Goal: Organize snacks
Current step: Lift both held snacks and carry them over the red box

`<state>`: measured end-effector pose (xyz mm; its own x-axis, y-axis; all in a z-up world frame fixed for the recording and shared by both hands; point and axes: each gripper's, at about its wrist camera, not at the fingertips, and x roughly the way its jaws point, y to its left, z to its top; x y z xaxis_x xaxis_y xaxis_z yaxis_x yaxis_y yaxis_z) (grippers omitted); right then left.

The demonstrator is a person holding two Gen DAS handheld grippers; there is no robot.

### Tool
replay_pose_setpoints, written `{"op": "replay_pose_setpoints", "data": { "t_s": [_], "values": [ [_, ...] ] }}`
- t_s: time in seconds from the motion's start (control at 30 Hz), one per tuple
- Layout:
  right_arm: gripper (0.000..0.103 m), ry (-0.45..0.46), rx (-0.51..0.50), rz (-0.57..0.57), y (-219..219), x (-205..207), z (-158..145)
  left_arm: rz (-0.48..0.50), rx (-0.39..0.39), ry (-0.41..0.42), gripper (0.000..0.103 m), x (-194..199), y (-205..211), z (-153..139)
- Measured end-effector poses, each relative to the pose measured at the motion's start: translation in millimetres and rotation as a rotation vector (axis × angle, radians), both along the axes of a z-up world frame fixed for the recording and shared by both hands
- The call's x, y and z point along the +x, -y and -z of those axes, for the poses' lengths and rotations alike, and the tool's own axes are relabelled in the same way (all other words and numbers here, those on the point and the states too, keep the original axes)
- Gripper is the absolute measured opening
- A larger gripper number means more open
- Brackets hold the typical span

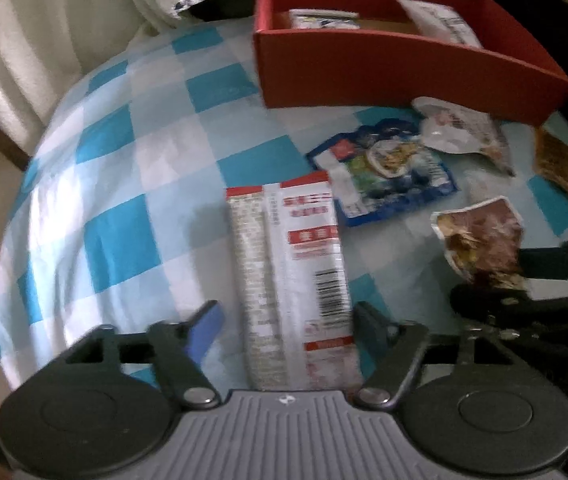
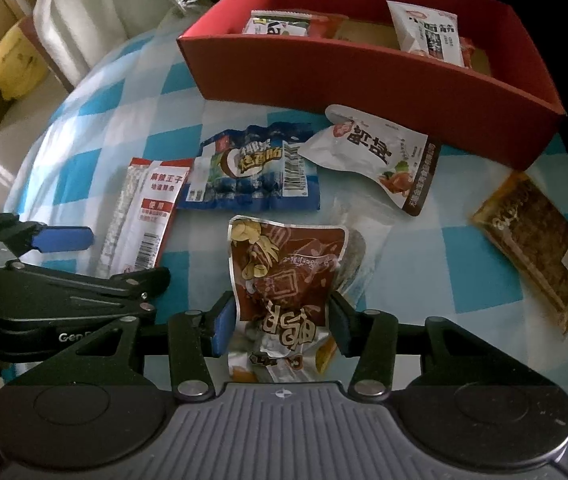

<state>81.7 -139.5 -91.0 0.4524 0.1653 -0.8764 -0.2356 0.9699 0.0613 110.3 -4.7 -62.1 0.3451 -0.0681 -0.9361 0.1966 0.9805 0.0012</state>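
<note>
A long white-and-red snack packet (image 1: 288, 260) lies flat on the blue-checked cloth (image 1: 123, 200), between the fingers of my left gripper (image 1: 286, 320). The jaws stand a little wider than the packet, with a gap at the blue left pad (image 1: 203, 328). The right wrist view shows the same packet (image 2: 139, 216) and left gripper (image 2: 123, 256) low on the left. My right gripper (image 2: 281, 320) is shut on the near end of a crumpled brown snack packet (image 2: 284, 272), both pads pressing its sides. A red box (image 2: 364, 80) with a few packets inside stands at the back.
Between the grippers and the box lie a blue packet (image 2: 251, 172), a white pouch (image 2: 372, 152) and, at right, an orange-brown packet (image 2: 536, 240). A clear wrapper (image 2: 364, 240) sits under the brown packet. The table edge curves off left, where white fabric (image 1: 43, 40) hangs.
</note>
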Motion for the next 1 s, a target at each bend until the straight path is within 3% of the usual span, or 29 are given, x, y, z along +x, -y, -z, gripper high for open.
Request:
{"op": "replay_pose_setpoints", "data": {
  "t_s": [0.17, 0.4, 1.0],
  "values": [
    [0.055, 0.032, 0.01, 0.013, 5, -2, -7, 0.036, -0.001, 0.003, 0.045, -3, 8, -5],
    [0.055, 0.066, 0.043, 0.032, 13, -2, -17, 0.06, 0.005, 0.07, 0.044, -4, 15, -19],
    [0.055, 0.086, 0.045, 0.034, 12, -3, -23, 0.063, 0.005, 0.136, 0.044, -6, 14, -33]
  ]
}}
